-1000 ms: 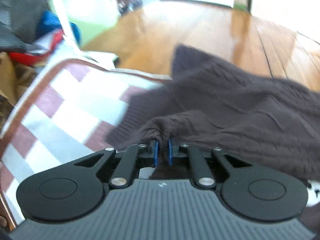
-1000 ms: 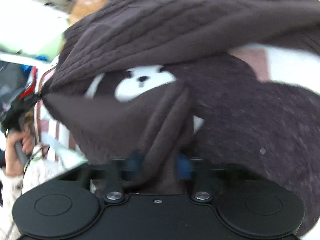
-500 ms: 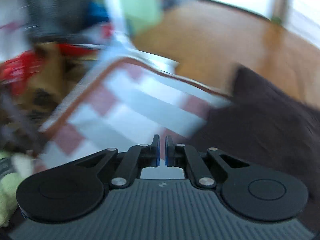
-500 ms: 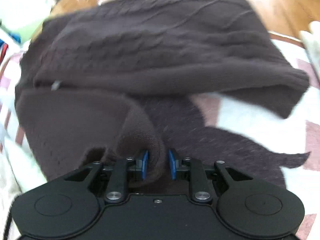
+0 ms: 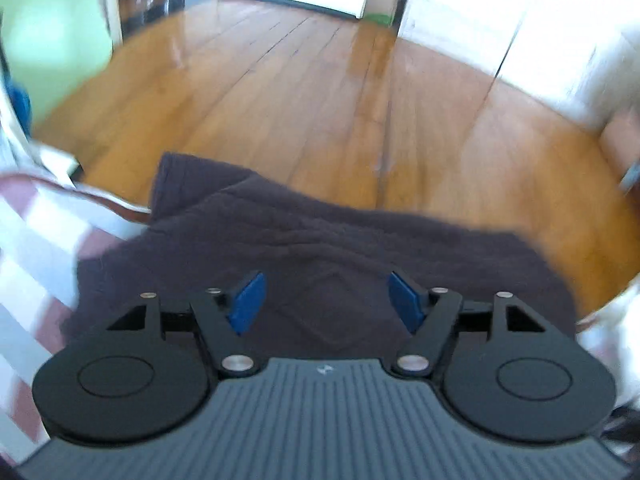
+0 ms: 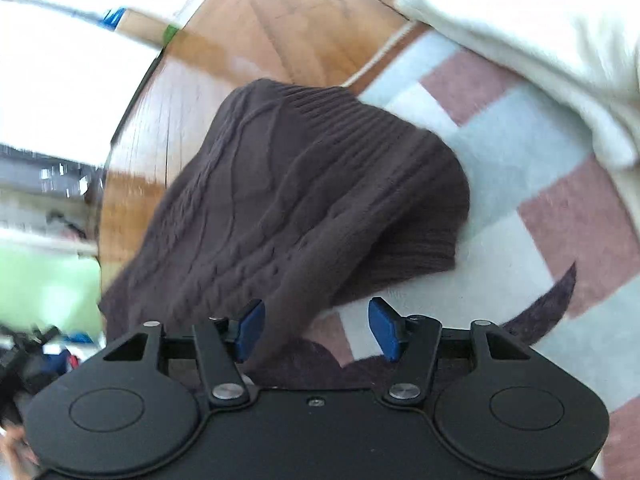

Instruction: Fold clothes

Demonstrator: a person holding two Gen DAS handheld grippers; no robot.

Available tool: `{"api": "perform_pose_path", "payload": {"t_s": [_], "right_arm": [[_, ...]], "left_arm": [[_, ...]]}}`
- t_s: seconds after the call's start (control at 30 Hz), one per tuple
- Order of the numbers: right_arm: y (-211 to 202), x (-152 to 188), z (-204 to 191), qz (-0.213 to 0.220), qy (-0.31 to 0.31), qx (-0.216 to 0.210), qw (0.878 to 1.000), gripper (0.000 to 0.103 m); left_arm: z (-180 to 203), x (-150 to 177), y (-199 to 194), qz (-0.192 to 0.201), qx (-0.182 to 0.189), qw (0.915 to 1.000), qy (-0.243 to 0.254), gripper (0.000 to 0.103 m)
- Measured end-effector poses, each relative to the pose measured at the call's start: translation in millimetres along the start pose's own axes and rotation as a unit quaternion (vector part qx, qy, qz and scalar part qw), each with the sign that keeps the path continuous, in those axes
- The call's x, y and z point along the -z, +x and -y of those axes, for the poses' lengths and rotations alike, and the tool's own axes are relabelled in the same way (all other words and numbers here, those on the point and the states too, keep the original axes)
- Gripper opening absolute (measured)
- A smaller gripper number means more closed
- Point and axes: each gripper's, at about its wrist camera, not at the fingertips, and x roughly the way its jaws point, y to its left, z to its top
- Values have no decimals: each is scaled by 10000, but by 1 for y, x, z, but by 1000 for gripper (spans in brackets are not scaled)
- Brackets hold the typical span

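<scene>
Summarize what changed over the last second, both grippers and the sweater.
Both grippers have let go. The left gripper, pinching the brown sweater a second ago, then shut on nothing, has just opened above it. The right gripper has just opened; a fold lies loose between its jaws. The sweater, lifted before, now lies folded. Unchanged: checked blanket, wooden floor.

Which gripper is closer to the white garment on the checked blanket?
Right. The right gripper has the white garment ahead of it, across the blanket. The left gripper hangs over the brown sweater, the garment out at the frame edge.
</scene>
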Motion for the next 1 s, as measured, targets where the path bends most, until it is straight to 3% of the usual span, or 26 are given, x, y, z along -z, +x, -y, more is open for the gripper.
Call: {"api": "perform_pose_path", "payload": {"t_s": [0.1,0.17,0.2,0.3,0.37,0.4,0.53,0.63,0.7,0.77,0.83,0.93,1.0], "right_arm": [[7,-2,-7,-76,-177,194,9996,65],[9,-5,-10,-111,-253,295,9992,65],[10,-7,-11,-135,-250,364,9989,65],[11,-16,-11,-200,-164,390,9989,65],[11,-19,-11,-165,0,388,9991,65],[12,-19,-9,-63,131,263,9995,65],[7,-17,-1,520,753,-156,9957,70],[18,-16,-16,426,237,292,9984,71],[27,-18,-31,467,-409,635,9960,70],[30,-19,-49,687,-1033,934,9879,57],[30,-22,-68,976,-1576,1116,9763,7],[12,-24,-106,1580,-2168,1044,9577,7],[-9,-23,-136,2131,-2454,902,9414,7]], "left_arm": [[4,48,10,230,-100,9949,979,68],[-12,75,23,240,-392,9921,1168,68],[-24,84,29,160,-520,9921,1134,68],[-70,92,54,-197,-316,9977,560,66],[-98,86,64,-134,-21,9999,83,66],[-109,86,66,29,160,9998,-116,67],[-122,87,81,-101,539,9968,-580,67],[-125,90,84,-181,961,9906,-957,66],[-114,88,80,-45,888,9938,-664,66],[-102,86,77,105,753,9968,-260,67],[-92,87,79,171,727,9972,94,67],[-86,99,74,220,669,9971,303,66],[-89,102,56,538,515,9971,182,65]]}}
